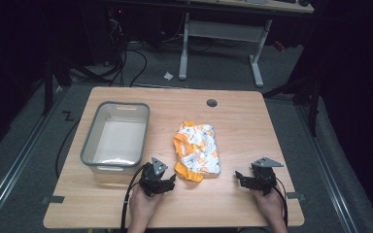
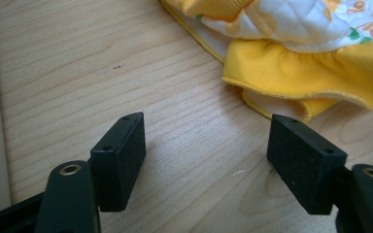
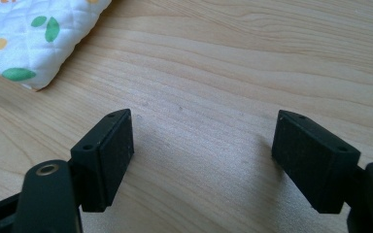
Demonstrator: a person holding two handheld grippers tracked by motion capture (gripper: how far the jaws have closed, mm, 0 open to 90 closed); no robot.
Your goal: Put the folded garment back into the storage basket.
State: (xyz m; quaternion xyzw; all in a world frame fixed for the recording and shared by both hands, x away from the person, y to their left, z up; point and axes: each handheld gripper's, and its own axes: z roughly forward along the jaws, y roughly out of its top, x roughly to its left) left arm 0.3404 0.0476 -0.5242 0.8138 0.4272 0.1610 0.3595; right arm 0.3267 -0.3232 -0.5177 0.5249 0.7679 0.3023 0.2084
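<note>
Wooden surface. Crumpled yellow-and-white cloth at centre; its printed orange lettering is too blurred to read. Grey tub at 9 o'clock of the cloth. Left gripper at 7 o'clock, jaws wide, empty. Right gripper at 4 o'clock, jaws wide, empty. Both forearms cut off.

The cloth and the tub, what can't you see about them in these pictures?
- Cloth: crumpled in the high view, so its folds hide its shape and underside.
- Cloth in both gripper views: cut off by the top edge.
- Tub: its front wall hides the near floor in the high view.
- Tub in the left gripper view: cut off by the left edge.
</note>
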